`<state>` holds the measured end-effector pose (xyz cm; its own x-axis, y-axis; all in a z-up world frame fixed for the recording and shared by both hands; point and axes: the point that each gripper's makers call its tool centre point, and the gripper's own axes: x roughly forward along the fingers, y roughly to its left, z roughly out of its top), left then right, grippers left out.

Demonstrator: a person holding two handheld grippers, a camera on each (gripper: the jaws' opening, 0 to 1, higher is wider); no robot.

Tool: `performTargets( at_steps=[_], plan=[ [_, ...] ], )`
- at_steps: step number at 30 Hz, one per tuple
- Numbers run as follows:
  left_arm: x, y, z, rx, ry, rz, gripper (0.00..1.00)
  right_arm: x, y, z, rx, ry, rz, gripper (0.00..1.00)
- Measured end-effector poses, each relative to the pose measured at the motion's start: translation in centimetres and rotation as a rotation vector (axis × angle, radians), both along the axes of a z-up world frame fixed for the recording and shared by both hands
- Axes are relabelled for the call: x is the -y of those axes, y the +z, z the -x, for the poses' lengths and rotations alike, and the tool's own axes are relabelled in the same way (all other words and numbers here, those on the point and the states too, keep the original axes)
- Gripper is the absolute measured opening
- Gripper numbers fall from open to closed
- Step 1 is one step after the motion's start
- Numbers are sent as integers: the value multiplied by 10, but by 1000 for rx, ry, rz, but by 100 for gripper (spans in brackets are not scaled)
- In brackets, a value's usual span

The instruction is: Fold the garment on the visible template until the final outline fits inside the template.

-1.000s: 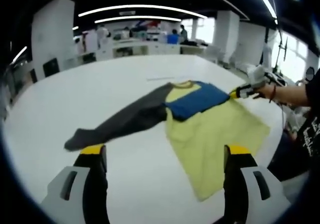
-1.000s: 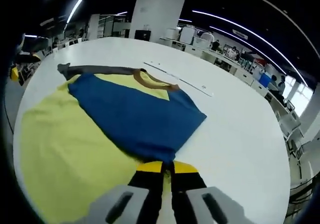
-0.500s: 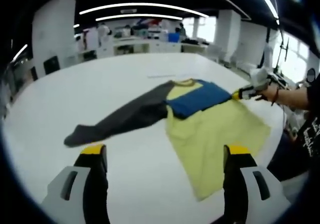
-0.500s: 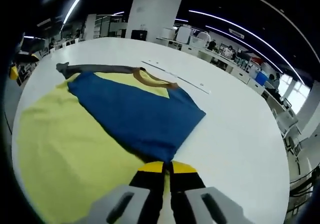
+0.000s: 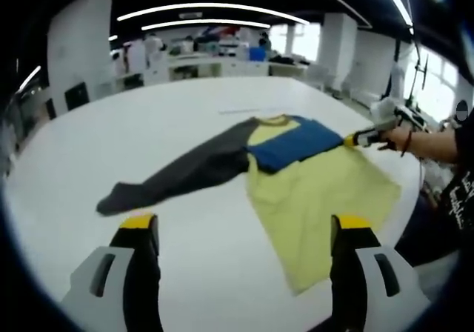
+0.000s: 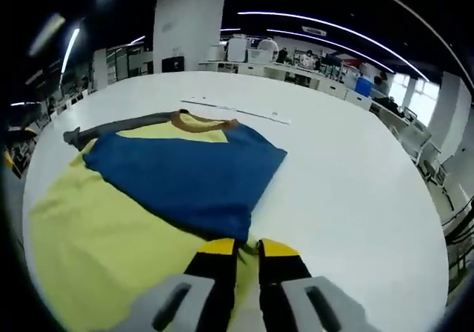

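Blue sleeve (image 6: 189, 173) folded across the yellow garment (image 5: 318, 191); grey sleeve (image 5: 178, 176) lies spread on the tabletop (image 5: 185, 117). Right hand-held gripper (image 6: 246, 244), jaws near-closed, pinches the blue cuff; left hand-held gripper (image 5: 244, 224) hovers wide, empty.

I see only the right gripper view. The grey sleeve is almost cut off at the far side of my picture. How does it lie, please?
Observer: In the left gripper view the grey sleeve lies stretched out flat on the table, pointing away from the yellow body, not folded.
Operator: Does the left gripper hold something?
Observer: No. The left gripper is open, jaws wide apart, nothing between them, short of the garment.
Operator: Can you see my gripper from there?
Observer: Yes. The right gripper is at the end of the blue sleeve, held in a person's hand.
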<state>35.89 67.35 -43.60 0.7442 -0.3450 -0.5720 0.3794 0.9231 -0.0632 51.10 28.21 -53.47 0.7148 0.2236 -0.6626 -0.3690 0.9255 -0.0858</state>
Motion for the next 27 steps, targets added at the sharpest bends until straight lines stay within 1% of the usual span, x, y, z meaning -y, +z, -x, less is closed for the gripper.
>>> performTargets(
  at_steps=[1, 5, 11, 20, 27],
  plan=[
    [0, 0, 0, 0, 1, 0, 92, 0, -1, 1, -3, -10, -10, 1],
    [-1, 1, -1, 2, 5, 2, 92, 1, -1, 1, -2, -33, -16, 0],
    [-2, 2, -2, 6, 7, 8, 92, 5, 0, 0, -13, -29, -12, 0],
    [0, 0, -3, -1, 0, 8, 92, 19, 0, -2, -28, -25, 12, 0],
    [-2, 2, -4, 6, 6, 6, 92, 33, 0, -1, -39, -38, 23, 0]
  ],
)
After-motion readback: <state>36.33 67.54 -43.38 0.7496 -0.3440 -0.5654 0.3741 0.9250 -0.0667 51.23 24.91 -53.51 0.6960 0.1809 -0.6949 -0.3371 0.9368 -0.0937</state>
